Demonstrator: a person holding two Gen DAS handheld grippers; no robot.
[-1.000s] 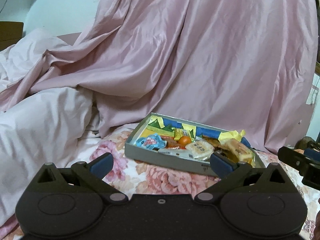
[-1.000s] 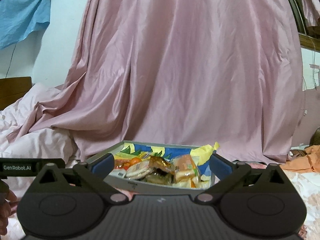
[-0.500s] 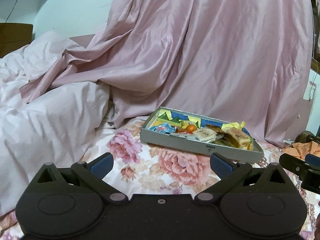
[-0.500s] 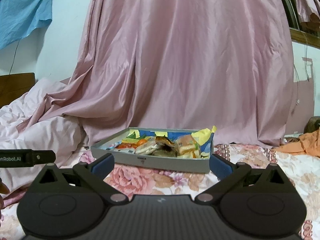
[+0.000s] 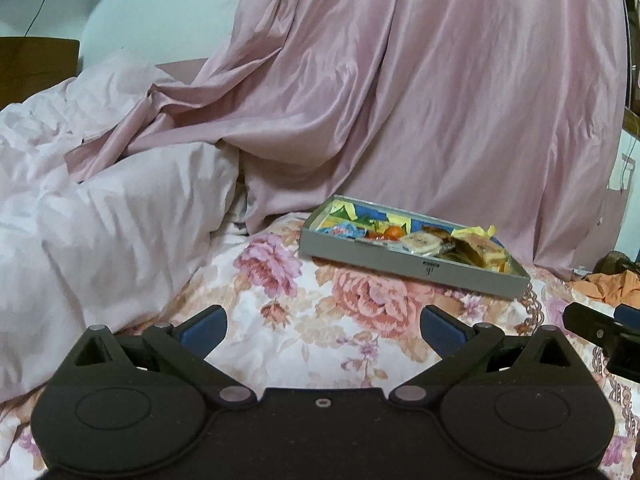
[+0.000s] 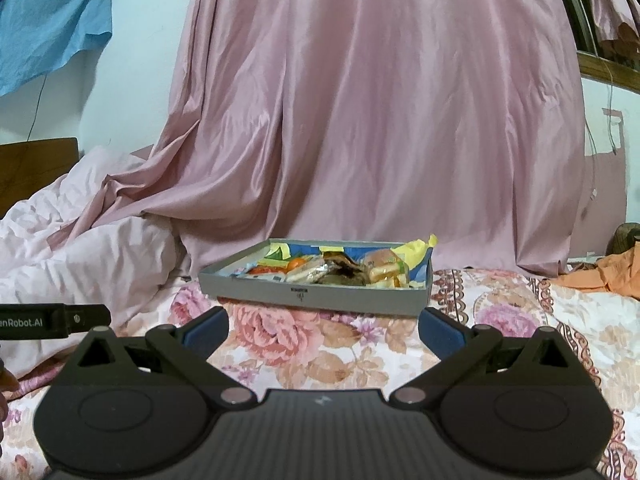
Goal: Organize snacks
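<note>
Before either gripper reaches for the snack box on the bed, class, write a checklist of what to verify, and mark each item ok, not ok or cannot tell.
1. Left gripper open and empty: ok.
2. Right gripper open and empty: ok.
3. Grey snack box in view from both wrists, resting on the floral bedspread: ok.
4. Path over the bedspread to the box free of objects: ok.
5. Snacks sorted inside the box: not ok, the packets lie piled together.
6. Box sitting level on the soft bed: cannot tell.

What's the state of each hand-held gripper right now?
Left hand-held gripper: open, holding nothing.
Right hand-held gripper: open, holding nothing.
</note>
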